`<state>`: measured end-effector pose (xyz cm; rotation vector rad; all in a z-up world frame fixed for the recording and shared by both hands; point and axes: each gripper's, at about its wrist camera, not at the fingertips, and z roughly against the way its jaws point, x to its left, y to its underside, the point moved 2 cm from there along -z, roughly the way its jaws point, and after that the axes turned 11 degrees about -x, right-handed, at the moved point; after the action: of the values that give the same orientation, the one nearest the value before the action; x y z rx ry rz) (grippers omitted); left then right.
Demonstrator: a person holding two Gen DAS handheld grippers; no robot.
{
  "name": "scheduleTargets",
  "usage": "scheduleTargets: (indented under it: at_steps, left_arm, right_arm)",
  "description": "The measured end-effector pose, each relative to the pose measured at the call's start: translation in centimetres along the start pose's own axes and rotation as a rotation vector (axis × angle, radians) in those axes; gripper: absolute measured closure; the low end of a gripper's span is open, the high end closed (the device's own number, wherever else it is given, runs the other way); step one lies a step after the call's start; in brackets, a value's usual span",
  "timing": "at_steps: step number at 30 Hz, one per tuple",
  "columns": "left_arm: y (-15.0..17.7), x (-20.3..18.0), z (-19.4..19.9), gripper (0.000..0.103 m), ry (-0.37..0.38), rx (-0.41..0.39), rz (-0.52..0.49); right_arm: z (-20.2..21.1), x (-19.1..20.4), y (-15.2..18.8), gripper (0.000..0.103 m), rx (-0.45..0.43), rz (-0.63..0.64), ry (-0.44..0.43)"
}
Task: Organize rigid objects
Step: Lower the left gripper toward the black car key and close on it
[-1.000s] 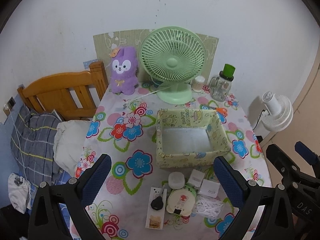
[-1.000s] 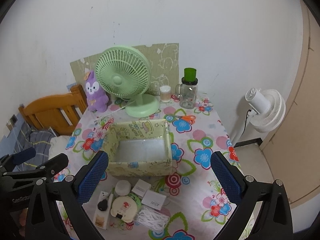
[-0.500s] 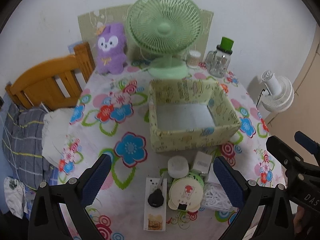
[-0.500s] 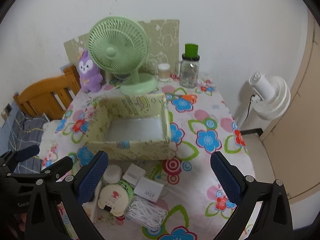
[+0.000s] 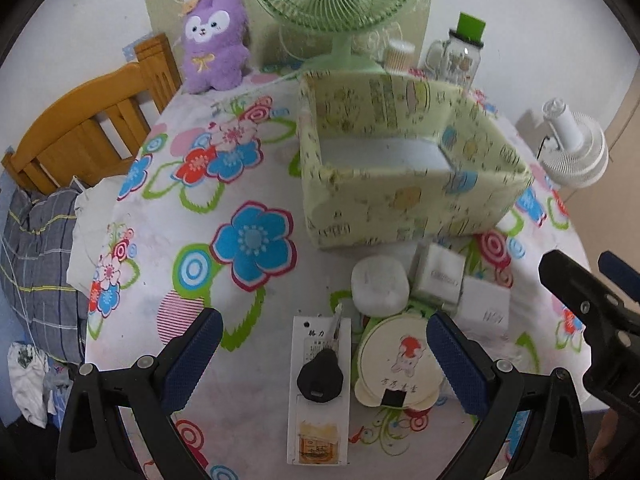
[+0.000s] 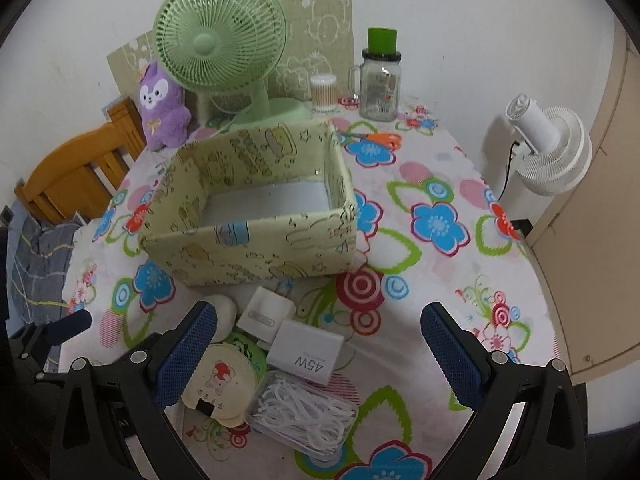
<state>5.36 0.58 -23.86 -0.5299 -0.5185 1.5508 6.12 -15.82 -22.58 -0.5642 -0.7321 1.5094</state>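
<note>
While both grippers' jaws gape empty, small items [image 6: 298, 356] crowd before the box [image 6: 256, 248].

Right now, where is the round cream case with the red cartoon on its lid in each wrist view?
Left wrist: round cream case sits bottom centre-right, beside the right finger.
Right wrist: it sits bottom left, partly behind the left finger.
Shared landmark: the patterned storage box on the table just beyond it.

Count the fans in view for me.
2. A green desk fan stands at the table's far edge, behind the patterned box. A white fan stands off the table to the right, by the wall. Neither view shows others.
</note>
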Motion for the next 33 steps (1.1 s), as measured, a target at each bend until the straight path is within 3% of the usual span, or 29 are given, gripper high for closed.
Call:
scheduleTargets:
  at_steps: [14,23,28,33]
  left_arm:
    - [2.6,1.2,-2.4,0.008,0.006,0.070,-0.025]
    - [3.7,1.6,-3.3,0.030,0.026,0.094,-0.056]
    - [4.2,1.5,-3.3,0.036,0.040,0.091,-0.058]
    - [4.4,0.5,-2.9,0.057,0.051,0.073,-0.076]
  right_arm:
    - [-2.1,1.5,3.8,0.000,0.064,-0.001,0.020]
    - [-3.0,3.1,5.3,0.000,0.083,-0.008,0.029]
    - [-3.3,2.6,5.9,0.000,0.104,-0.033,0.067]
    - [-3.2,1.7,6.6,0.000,0.113,-0.073,0.116]
